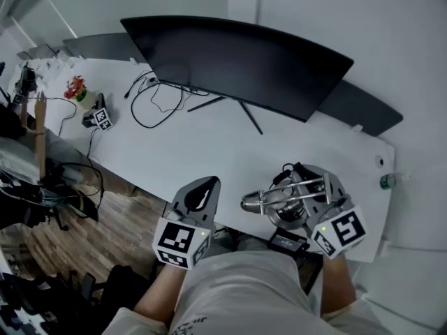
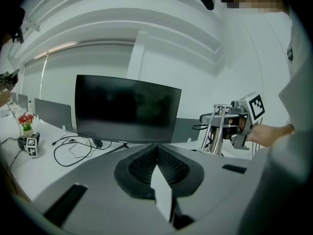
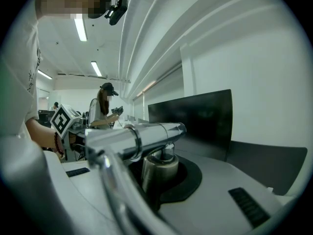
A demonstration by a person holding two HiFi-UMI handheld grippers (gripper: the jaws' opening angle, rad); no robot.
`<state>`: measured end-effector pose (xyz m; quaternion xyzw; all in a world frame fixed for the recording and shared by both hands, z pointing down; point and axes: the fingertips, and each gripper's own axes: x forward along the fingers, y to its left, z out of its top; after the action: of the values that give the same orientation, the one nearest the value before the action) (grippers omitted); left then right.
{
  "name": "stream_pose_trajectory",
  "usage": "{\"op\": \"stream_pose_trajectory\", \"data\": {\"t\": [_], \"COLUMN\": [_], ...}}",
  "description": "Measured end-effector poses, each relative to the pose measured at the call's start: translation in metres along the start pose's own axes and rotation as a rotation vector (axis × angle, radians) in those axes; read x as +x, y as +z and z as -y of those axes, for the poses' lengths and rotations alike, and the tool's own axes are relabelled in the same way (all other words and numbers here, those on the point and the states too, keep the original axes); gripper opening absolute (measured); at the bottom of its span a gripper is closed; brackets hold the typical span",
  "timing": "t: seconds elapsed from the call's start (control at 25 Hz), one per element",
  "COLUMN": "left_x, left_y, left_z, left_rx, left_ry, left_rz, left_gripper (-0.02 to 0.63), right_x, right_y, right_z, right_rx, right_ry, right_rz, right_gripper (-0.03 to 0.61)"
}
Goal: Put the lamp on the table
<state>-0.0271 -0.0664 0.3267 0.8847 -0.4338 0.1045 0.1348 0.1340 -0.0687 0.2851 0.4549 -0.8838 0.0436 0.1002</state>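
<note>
Right tool (image 1: 304, 197) clamped on lamp (image 1: 262, 202), head level, pointing leftward; left tool (image 1: 205, 186) closed

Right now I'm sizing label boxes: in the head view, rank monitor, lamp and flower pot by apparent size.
1. monitor
2. lamp, enlarged by its nearness to the camera
3. flower pot, far off, clearly smallest

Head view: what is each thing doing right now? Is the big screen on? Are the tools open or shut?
monitor: screen dark, standing upright on the table.
lamp: folded up, gripped, over the table's near edge.
right tool: shut on the lamp.
left tool: shut, nothing in it.
cable: lying loose in loops on the table.
</note>
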Motion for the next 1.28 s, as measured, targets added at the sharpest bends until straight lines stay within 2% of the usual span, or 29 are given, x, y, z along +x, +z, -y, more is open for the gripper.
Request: {"op": "stream_pose_trajectory", "data": {"t": [0.92,1.12,1.28], "left_x": [0.044,0.055,0.060], "left_y": [-0.009,-0.011,-0.016], "left_z": [-0.054,-0.062,-0.066], "left_rx": [-0.055,-0.041,-0.051], "left_ry": [0.003,0.008,0.009], "left_rz": [-0.046,-0.017,-0.029], "left_gripper": [0.003,0.003,0.003], "right_x": [0.102,0.119,0.131], "right_y": [-0.019,-0.028,-0.035], "right_z": [0.038,0.043,0.046], "right_rx": [0.031,0.019,0.033], "right_ry": [-0.016,-0.017,-0.018], "right_rz": [-0.014,-0.023,-0.024], "right_gripper": [0.049,0.049,0.051]}}
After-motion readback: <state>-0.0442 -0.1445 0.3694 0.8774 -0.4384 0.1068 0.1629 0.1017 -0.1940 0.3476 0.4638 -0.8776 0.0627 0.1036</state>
